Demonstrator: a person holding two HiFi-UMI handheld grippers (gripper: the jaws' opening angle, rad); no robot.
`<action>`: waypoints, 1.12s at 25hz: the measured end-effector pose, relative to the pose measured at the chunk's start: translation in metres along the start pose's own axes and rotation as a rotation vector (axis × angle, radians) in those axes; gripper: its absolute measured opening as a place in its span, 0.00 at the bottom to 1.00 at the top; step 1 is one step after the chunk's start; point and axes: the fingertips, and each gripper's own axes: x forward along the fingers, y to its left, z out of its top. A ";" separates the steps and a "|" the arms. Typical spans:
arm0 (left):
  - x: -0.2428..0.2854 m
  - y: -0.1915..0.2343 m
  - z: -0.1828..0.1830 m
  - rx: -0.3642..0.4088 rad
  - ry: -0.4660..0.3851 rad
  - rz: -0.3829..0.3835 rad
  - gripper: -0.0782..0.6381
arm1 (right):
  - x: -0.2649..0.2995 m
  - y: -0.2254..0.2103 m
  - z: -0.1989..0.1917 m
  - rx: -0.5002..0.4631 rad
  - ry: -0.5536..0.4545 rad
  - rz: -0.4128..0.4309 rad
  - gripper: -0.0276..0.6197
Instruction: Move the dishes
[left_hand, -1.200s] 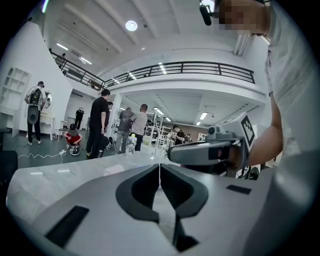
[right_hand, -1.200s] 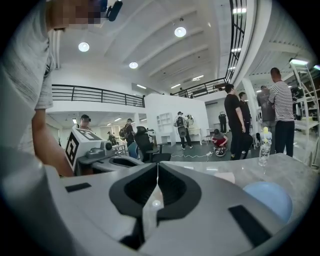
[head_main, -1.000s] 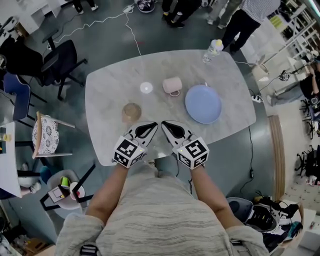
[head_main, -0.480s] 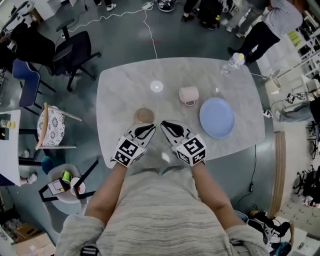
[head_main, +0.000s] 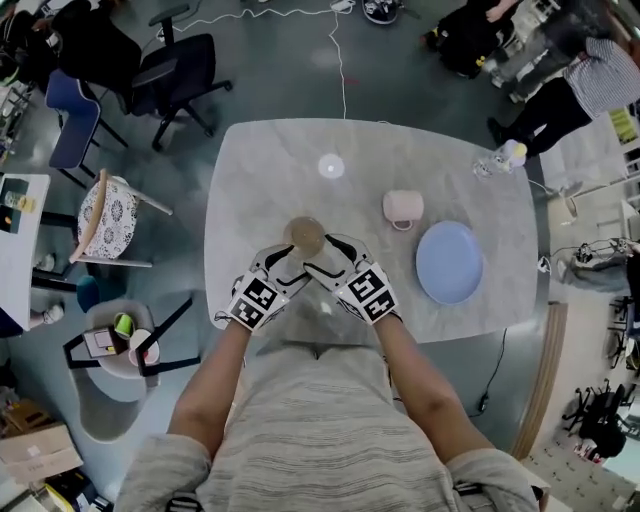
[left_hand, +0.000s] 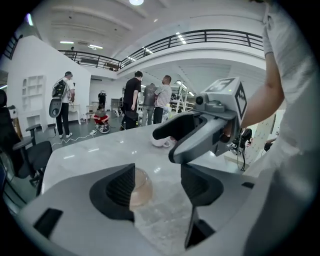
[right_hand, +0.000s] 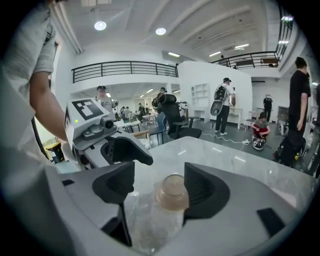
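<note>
A brownish translucent cup (head_main: 304, 236) stands on the marble table (head_main: 250, 190), near its front. Both grippers meet at it. My left gripper (head_main: 283, 265) comes from the left and my right gripper (head_main: 330, 258) from the right. In the left gripper view the cup (left_hand: 138, 187) sits just ahead of the left gripper (left_hand: 157, 182), beside its left pad. The right gripper view shows the cup (right_hand: 171, 191) ahead of the right gripper (right_hand: 159, 184), close to its right pad. Both pairs of jaws have just been opening and press on nothing. Farther back are a pink mug (head_main: 403, 209), a blue plate (head_main: 450, 262) and a small white dish (head_main: 331, 166).
A water bottle (head_main: 500, 158) stands at the table's far right corner. Office chairs (head_main: 175, 70) and a patterned chair (head_main: 108, 222) stand left of the table. People (head_main: 575, 85) stand beyond its far right side. A cable (head_main: 338, 50) runs across the floor.
Both grippers have moved forward and down to the brownish cup. Their jaws, shut one second ago, now stand open around it.
</note>
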 end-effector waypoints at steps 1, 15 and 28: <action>0.001 0.003 -0.006 -0.005 0.022 0.005 0.51 | 0.007 -0.001 -0.005 -0.005 0.018 0.006 0.53; 0.021 0.024 -0.058 -0.045 0.140 -0.047 0.63 | 0.070 -0.019 -0.046 -0.047 0.226 0.047 0.64; 0.035 0.036 -0.084 -0.064 0.193 -0.039 0.66 | 0.108 -0.035 -0.084 -0.101 0.422 0.011 0.68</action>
